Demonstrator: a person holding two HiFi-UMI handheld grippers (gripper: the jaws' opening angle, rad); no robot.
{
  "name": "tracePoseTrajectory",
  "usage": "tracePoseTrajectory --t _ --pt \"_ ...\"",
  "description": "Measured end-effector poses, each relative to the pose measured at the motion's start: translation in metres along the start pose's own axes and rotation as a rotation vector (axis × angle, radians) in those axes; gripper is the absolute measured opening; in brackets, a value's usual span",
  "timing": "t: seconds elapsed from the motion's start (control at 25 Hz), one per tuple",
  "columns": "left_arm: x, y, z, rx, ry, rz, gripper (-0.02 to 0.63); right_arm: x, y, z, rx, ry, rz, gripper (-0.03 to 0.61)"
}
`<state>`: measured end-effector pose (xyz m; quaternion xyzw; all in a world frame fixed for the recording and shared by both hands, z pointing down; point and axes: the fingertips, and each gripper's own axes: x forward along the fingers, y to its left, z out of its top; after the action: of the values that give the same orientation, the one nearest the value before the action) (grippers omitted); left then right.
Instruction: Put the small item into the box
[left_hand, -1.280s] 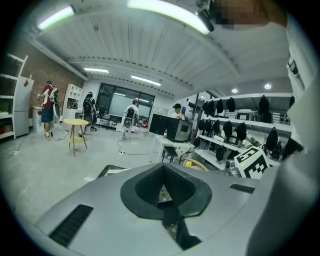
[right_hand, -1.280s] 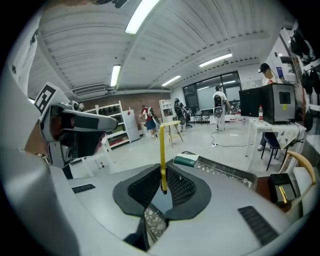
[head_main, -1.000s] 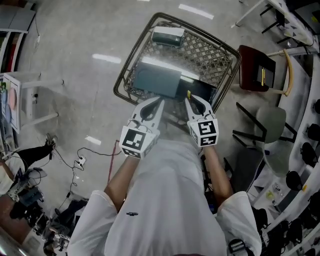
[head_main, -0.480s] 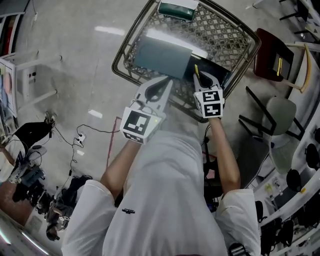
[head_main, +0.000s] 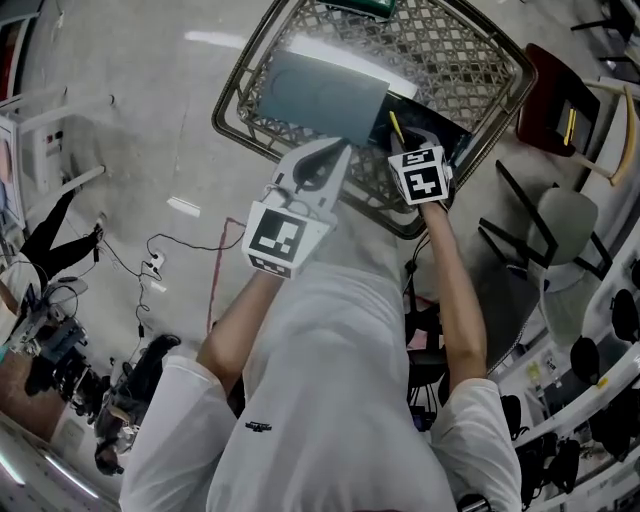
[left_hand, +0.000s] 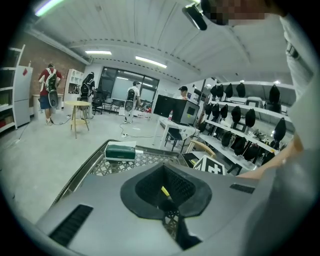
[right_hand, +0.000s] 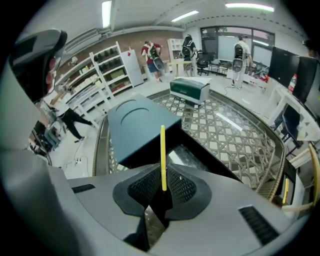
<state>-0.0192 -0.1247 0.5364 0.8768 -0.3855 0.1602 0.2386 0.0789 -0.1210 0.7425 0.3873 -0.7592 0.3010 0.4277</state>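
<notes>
Right gripper view shows the small item, a thin yellow stick (right_hand: 162, 155), pinched at its lower end and standing upright between the jaws of the right gripper (right_hand: 163, 186), which are closed on it. Held this way, its free end points ahead at the open box (right_hand: 210, 160). The stick is not yet inside the box; in the head view it hangs (head_main: 394, 127) at the near edge of the dark opening, with the right gripper (head_main: 408, 140) just beside that rim, seemingly lined up for a drop.

The box's teal lid (right_hand: 137, 125) is swung back to the left, which leaves the mouth clear for the stick. Something glossy lies on the floor of the box, too indistinct to name.

At the near edge of the lid sits the left gripper (head_main: 335, 155), its jaws drawn together with nothing between them. From its own camera (left_hand: 167, 197) only lattice and the yellow stick beyond show through the gap. It appears to be waiting by the lid, perhaps to shut it once the stick is in.

The box rests on a wire-lattice table (head_main: 450, 50), and a green carton (right_hand: 190, 89) stands at its far side, well apart from the work.
</notes>
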Motion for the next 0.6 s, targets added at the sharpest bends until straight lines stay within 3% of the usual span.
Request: tracePoseTrajectory --t 0.28,0.6 --pt "0.013 0.004 -0.017 -0.027 0.018 -0.004 0.001 0.023 0.000 -0.018 -0.079 0.161 0.043 0.037" --pt "0.024 0.013 -0.026 -0.046 0.033 0.004 0.002 0.035 0.008 -0.021 -0.240 0.227 0.108 0.038"
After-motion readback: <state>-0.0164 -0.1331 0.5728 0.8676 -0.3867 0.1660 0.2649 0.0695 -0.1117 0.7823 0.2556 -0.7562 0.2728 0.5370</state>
